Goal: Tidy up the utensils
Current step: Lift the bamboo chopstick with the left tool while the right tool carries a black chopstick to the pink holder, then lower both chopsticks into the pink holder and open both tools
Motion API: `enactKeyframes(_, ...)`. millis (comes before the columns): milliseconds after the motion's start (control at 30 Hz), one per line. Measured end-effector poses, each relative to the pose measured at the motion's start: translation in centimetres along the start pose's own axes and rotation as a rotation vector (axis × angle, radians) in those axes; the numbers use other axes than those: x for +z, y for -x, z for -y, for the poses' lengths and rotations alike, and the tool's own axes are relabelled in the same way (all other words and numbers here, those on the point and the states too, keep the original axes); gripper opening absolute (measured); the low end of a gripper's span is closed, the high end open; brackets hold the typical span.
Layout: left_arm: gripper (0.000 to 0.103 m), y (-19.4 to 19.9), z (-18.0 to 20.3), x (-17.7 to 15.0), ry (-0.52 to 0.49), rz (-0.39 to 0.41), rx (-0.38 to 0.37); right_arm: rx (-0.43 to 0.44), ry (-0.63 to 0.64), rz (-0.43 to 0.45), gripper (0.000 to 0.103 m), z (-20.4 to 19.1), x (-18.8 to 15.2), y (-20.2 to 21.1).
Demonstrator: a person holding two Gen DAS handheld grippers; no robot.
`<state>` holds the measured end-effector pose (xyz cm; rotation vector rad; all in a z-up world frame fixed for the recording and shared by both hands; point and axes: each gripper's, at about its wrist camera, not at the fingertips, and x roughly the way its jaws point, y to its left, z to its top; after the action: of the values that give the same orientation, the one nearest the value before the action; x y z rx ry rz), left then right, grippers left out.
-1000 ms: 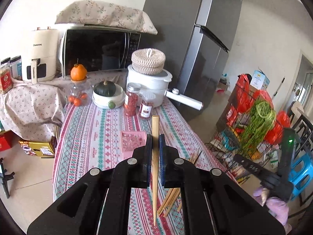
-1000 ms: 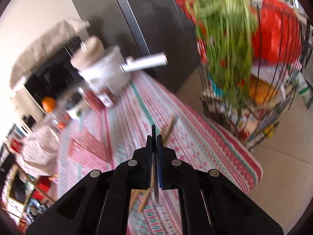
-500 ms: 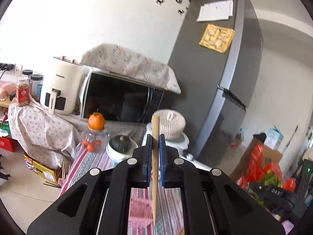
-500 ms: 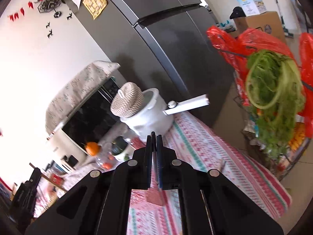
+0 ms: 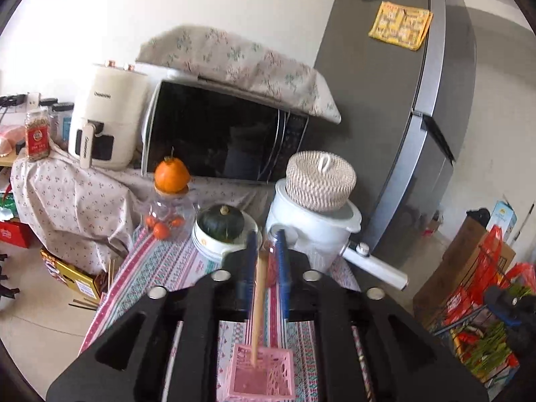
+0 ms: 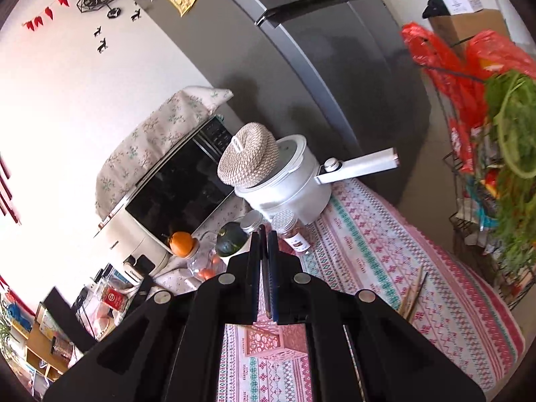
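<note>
In the left wrist view, a pale wooden chopstick (image 5: 258, 301) stands between the blue pads of my left gripper (image 5: 266, 234). Its jaws are opening, with a gap showing on both sides of the stick. The stick's lower end rests inside the pink lattice holder (image 5: 264, 380) directly below. My right gripper (image 6: 264, 231) is shut on a thin dark chopstick (image 6: 265, 278), held above and just behind the same pink holder (image 6: 268, 343). A few loose wooden chopsticks (image 6: 413, 293) lie on the patterned tablecloth (image 6: 385, 244) to the right.
Behind the holder stand a white pot with a woven lid (image 5: 318, 201), spice jars (image 6: 291, 231), a dark squash in a bowl (image 5: 221, 224) and an orange on a jar (image 5: 171, 174). Further back are a microwave (image 5: 221, 140), an air fryer (image 5: 107, 117) and a fridge (image 5: 402, 100). A wire rack of greens and red bags (image 6: 495, 154) stands beside the table.
My left gripper has come over the pink holder and its pads have parted; the wooden chopstick has slid down into the holder. My right gripper has risen with its dark chopstick.
</note>
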<state>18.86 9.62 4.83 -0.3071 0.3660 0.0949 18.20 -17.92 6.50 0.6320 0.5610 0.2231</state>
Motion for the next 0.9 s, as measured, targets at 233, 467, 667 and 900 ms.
enactKeyframes(233, 0.037, 3.4, -1.6, 0.2, 0.001, 0.034, 0.07, 0.019, 0.019, -0.036, 0.005, -1.3, -0.9, -2.5)
enactKeyframes(467, 0.04, 5.8, -4.1, -0.8, 0.027, 0.022, 0.116, -0.004, 0.036, -0.1, 0.005, -2.2, -2.5, -6.4)
enactKeyframes(667, 0.04, 4.3, -4.6, -2.1, 0.007, -0.048, 0.123, -0.038, 0.032, -0.158, 0.008, -1.8, -4.1, -10.3)
enactKeyframes(900, 0.043, 4.1, -3.9, -2.7, -0.012, -0.067, 0.102, -0.063, 0.071, -0.137, 0.01, -1.7, -4.5, -9.5)
